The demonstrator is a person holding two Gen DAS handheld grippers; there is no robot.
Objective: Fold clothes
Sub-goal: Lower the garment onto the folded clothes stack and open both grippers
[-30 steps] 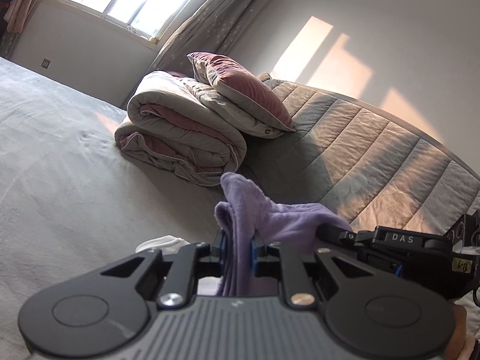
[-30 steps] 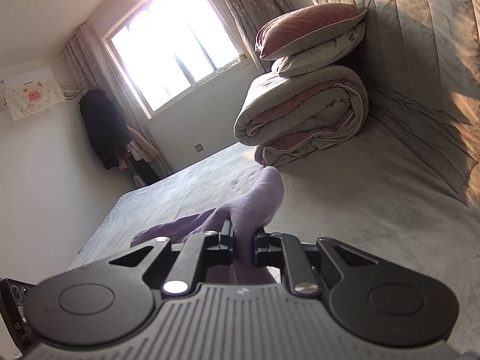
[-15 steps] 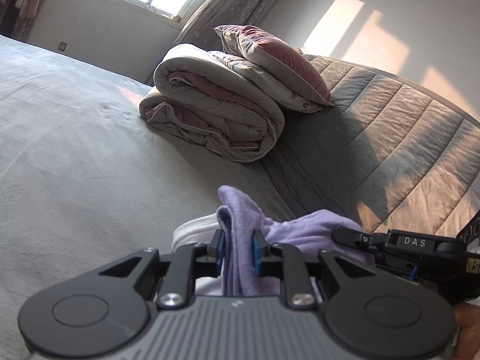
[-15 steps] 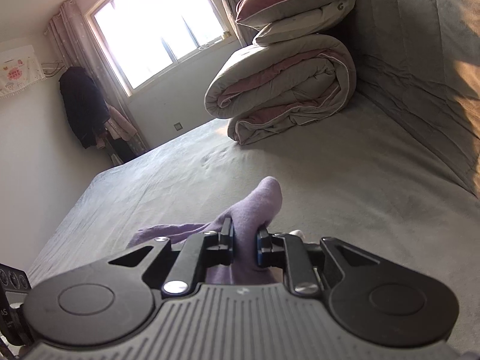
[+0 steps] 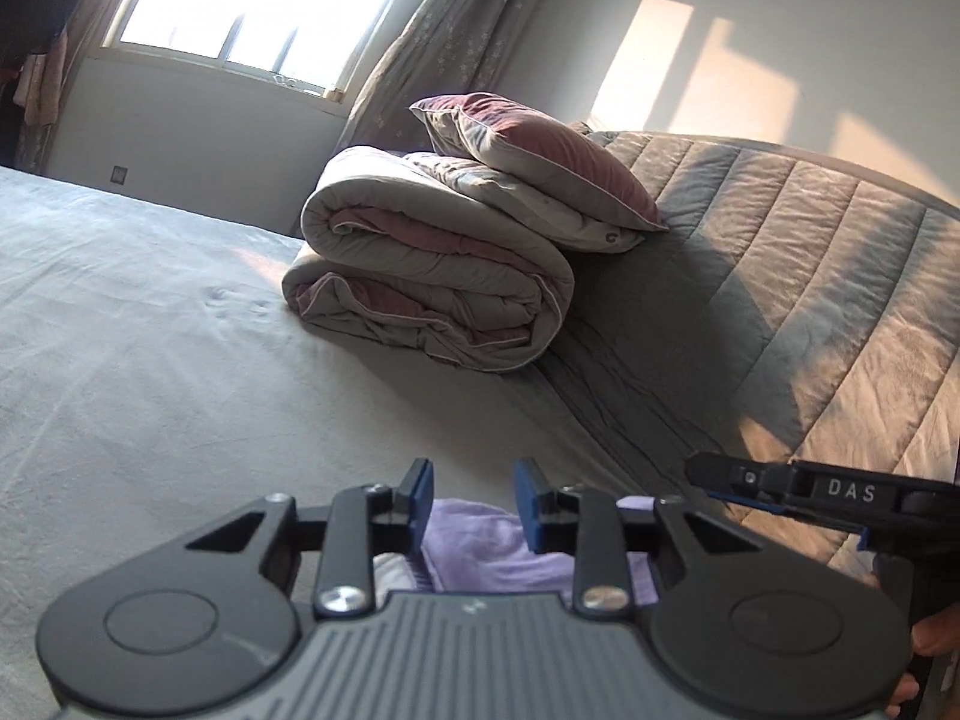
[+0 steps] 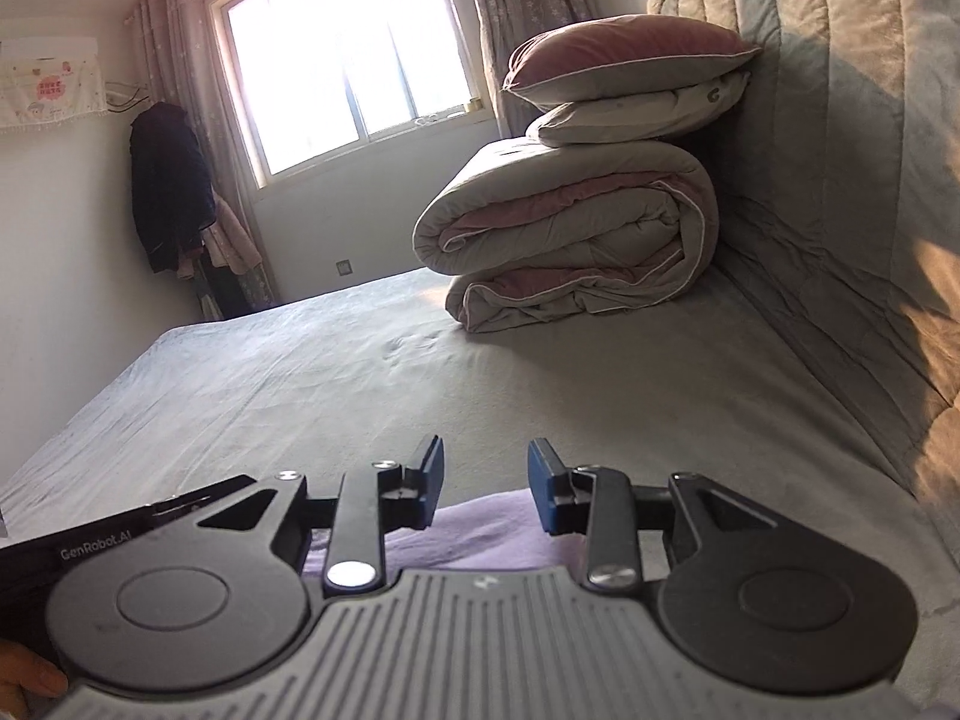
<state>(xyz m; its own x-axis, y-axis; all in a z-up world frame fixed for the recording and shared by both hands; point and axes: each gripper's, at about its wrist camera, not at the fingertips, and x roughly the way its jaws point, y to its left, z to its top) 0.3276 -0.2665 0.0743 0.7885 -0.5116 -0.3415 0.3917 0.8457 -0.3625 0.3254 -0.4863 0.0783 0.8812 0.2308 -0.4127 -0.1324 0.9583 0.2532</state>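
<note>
A lilac garment (image 5: 480, 546) lies on the grey bed (image 5: 150, 324) just below both grippers; it also shows in the right wrist view (image 6: 480, 525). My left gripper (image 5: 472, 495) is open and empty, its blue pads (image 5: 422, 495) apart above the cloth. My right gripper (image 6: 486, 483) is open and empty above the same garment. The right gripper's body shows at the right in the left wrist view (image 5: 840, 495). A bit of white cloth (image 5: 393, 573) shows under the lilac one.
A rolled grey and pink duvet (image 5: 432, 294) with two pillows (image 5: 540, 162) on top sits by the quilted headboard (image 5: 810, 276). A window (image 6: 342, 60) with curtains is behind. Dark clothes (image 6: 171, 180) hang at the wall left.
Both grippers have opened and let go of the lilac garment, which has dropped flat onto the bed. Both have also tilted up slightly.
</note>
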